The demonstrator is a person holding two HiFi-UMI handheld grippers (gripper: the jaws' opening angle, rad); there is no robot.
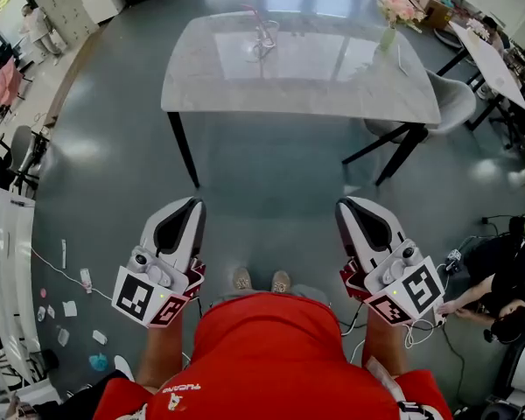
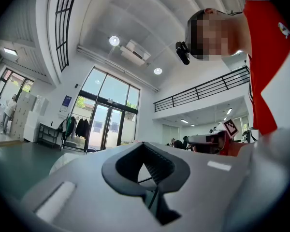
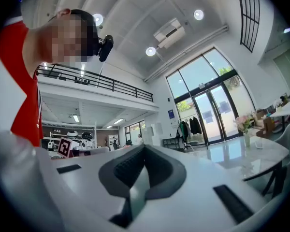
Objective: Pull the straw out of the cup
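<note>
Head view: we stand on a grey floor [image 1: 271,173], short of the table [image 1: 332,90], with a claw in each hand at waist height.
Left claw [image 1: 190,206]: closed and empty, pointing toward the table and well apart from it.
Left gripper view: we see the two jaws pressed together, with only the hall beyond them.
Right claw [image 1: 350,208]: closed too, with nothing in it, level with the left one and just as far from the table.
Right gripper view: we find the jaws meeting along one seam, with the tabletop off to the right.
Cup [image 1: 262,49]: clear, on the tabletop near its far edge, left of the middle.
Straw [image 1: 259,24]: pink, standing in the cup, its upper part rising above the rim.
Vase [image 1: 390,31]: holds pale flowers at the far right corner of the tabletop, well apart from the cup.
Between the claws: our red shirt [image 1: 262,357] and the toes of our shoes [image 1: 261,280].
</note>
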